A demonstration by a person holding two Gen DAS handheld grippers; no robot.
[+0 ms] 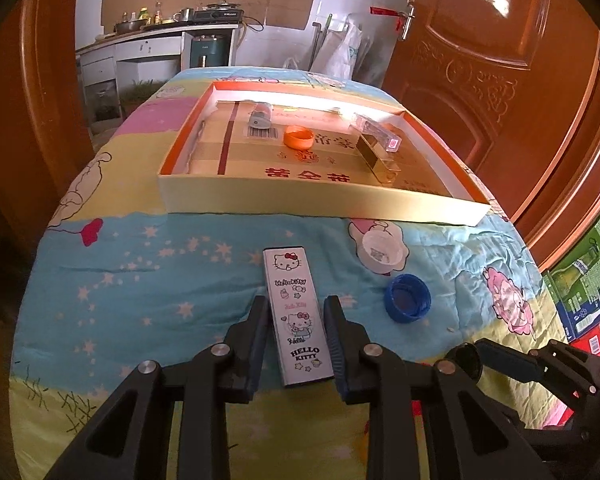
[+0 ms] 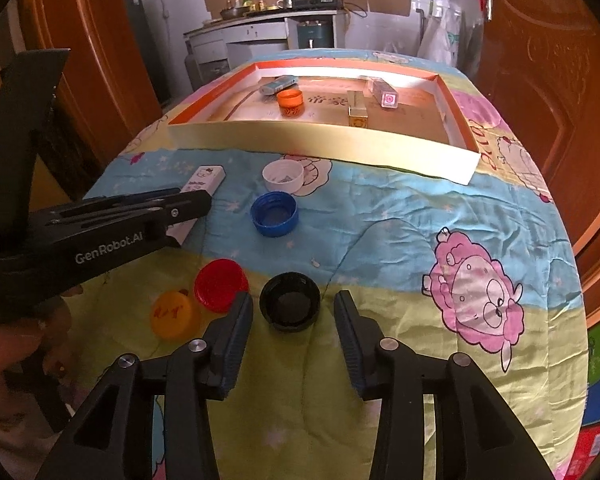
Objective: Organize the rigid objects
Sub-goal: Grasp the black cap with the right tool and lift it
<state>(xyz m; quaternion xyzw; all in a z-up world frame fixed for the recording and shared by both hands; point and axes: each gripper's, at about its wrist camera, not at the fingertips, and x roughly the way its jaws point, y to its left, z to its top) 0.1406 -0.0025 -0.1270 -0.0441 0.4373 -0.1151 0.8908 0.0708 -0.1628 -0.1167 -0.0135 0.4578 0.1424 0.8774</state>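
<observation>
A long white Hello Kitty box (image 1: pixel 290 276) lies on the cartoon quilt, and my left gripper (image 1: pixel 296 302) is shut on its long sides. In the right wrist view the same box (image 2: pixel 206 178) sticks out past the left gripper's fingers (image 2: pixel 188 204). My right gripper (image 2: pixel 293 298) stands open around a black cap (image 2: pixel 290 306) that rests mouth up, with a gap on each side. Nearby lie a blue cap (image 2: pixel 274 214), a white cap (image 2: pixel 283 176), a red cap (image 2: pixel 220 286) and a yellow cap (image 2: pixel 174 316).
A shallow cardboard tray (image 1: pixel 300 196) at the far side holds an orange cap (image 1: pixel 298 137), a gold box (image 1: pixel 380 156), a clear box (image 1: pixel 376 126) and a grey item (image 1: pixel 260 116). Wooden doors flank the table. Cartons (image 1: pixel 580 280) are stacked at the right. A person's hand (image 2: pixel 16 344) is at the left.
</observation>
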